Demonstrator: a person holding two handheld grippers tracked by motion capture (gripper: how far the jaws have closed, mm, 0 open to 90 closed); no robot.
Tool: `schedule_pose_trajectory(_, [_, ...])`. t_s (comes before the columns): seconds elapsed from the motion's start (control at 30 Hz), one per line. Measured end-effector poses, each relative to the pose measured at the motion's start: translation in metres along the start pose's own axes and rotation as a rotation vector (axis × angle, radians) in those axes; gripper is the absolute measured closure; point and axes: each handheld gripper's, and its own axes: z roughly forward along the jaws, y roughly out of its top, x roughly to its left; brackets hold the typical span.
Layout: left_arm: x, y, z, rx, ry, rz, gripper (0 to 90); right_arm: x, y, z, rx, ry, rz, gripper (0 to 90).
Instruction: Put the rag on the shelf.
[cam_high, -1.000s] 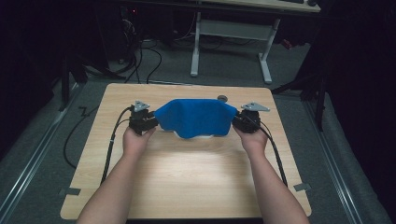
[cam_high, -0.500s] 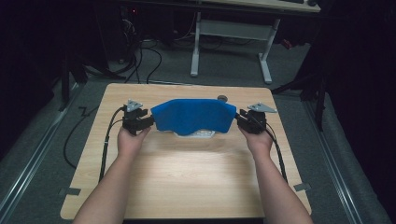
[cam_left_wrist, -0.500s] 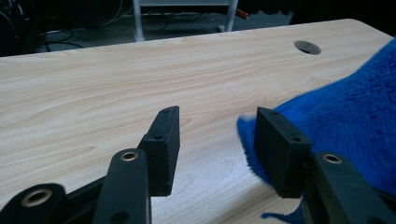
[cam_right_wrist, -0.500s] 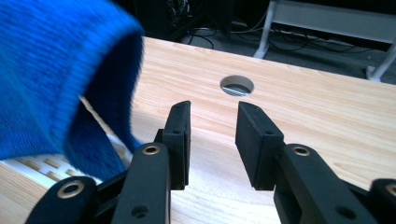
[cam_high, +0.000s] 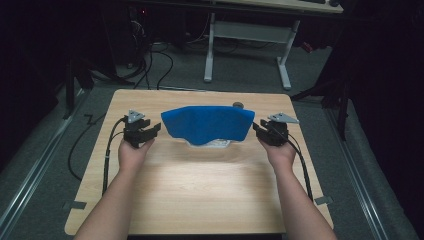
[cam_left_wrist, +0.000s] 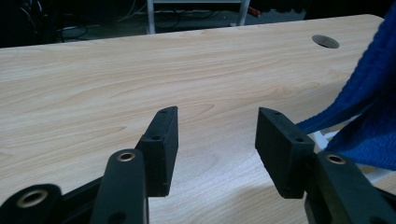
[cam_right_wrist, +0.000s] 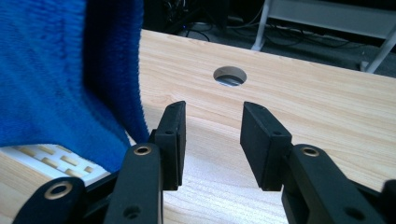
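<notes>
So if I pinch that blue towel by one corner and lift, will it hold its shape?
Probably not. The blue towel drapes in soft folds over the white slatted rack, so it likely flops and hangs. Its thick looped weave should grip well, and it looks light.

- 1 blue towel (cam_high: 207, 123), draped over a white slatted object.
- 1 white slatted object (cam_right_wrist: 56, 161) showing under the towel's lower edge.
- 1 wooden table (cam_high: 200, 190).
- 1 round hole (cam_right_wrist: 229, 75) in the tabletop, near its far edge.
- 2 grippers: 1 left gripper (cam_left_wrist: 217, 140) and 1 right gripper (cam_right_wrist: 210, 140), each with 2 black jaws set apart.
- 2 hands: 1 left hand (cam_high: 132, 152), 1 right hand (cam_high: 280, 152).
- 2 grey three-cornered plates, 1 on each gripper.
</notes>
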Motion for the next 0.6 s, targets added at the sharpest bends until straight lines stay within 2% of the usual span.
schedule_pose_trajectory(0.1, [0.002, -0.004, -0.005, -0.003, 0.006, 0.0, 49.4, -0.001, -0.003, -0.004, -0.008, -0.002, 0.012, 60.8])
schedule_pose_trajectory(0.2, [0.001, -0.008, -0.011, 0.002, 0.01, 0.007, 48.4, -0.001, -0.008, -0.012, 0.005, -0.006, -0.003, 59.0])
schedule_pose_trajectory(0.3, [-0.001, -0.014, -0.02, 0.003, 0.015, 0.02, 47.6, 0.001, -0.011, -0.02, -0.017, -0.006, -0.025, 58.1])
schedule_pose_trajectory(0.37, [-0.003, -0.019, -0.027, 0.004, 0.013, 0.016, 46.7, 0.003, -0.014, -0.026, 0.006, -0.001, -0.032, 55.9])
schedule_pose_trajectory(0.43, [-0.007, -0.025, -0.036, 0.01, 0.012, 0.029, 46.0, 0.004, -0.019, -0.034, -0.005, 0.021, -0.038, 54.3])
schedule_pose_trajectory(0.53, [-0.014, -0.032, -0.05, 0.0, -0.001, 0.034, 45.4, 0.009, -0.026, -0.046, 0.013, 0.023, -0.057, 50.7])
schedule_pose_trajectory(0.6, [-0.02, -0.038, -0.061, -0.008, -0.012, 0.033, 44.8, 0.014, -0.032, -0.056, -0.009, 0.022, -0.073, 48.6])
